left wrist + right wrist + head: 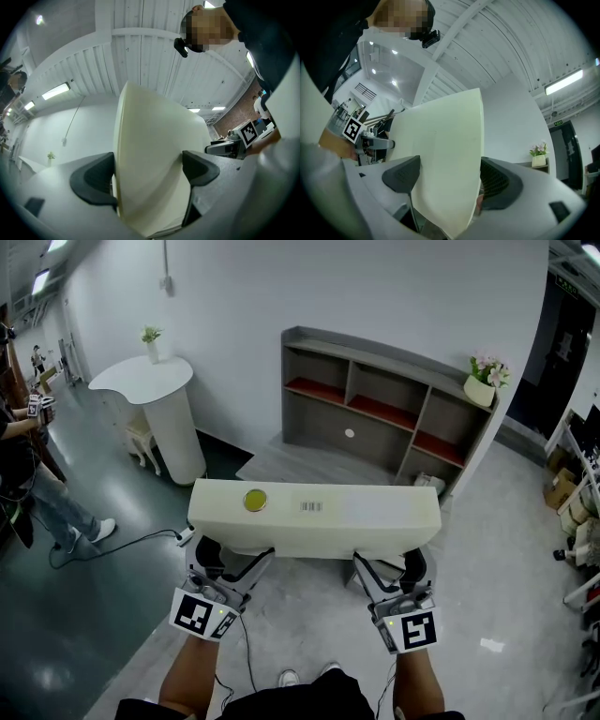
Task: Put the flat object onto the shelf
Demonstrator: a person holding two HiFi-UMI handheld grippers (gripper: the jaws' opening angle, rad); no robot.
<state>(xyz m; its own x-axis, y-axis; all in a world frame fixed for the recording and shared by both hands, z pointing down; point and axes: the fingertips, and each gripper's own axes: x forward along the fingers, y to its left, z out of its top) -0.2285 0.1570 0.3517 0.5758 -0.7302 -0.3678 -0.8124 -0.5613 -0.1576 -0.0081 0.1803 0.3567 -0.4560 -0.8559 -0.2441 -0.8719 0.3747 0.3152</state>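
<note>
Jaws of the left gripper stand a moderate way apart, pressed against both broad faces of the flat object near its left end; the right gripper is closed the same way on the right end, one dark pad on each face; so the load hangs between the two tools, long edge level, in front of the person and above the floor. Judging by that, the carry is the step in hand and the placing is not yet done; the shelf stands against the wall, well apart from the object. The next move seems to call for walking forward with both ends at one height and then laying the piece down; it looks wider than any one compartment, so the top board seems the likelier spot, with care taken near the flower pot at its right end. The object is a cream slab, smooth and matt, with straight edges and squared corners; it carries a round yellow sticker and a small barcode label on the upward face. The shelf is grey board with red-lined upper bays; the jaw pads are dark and finely ribbed. Off to the left stands a white curved table.
</note>
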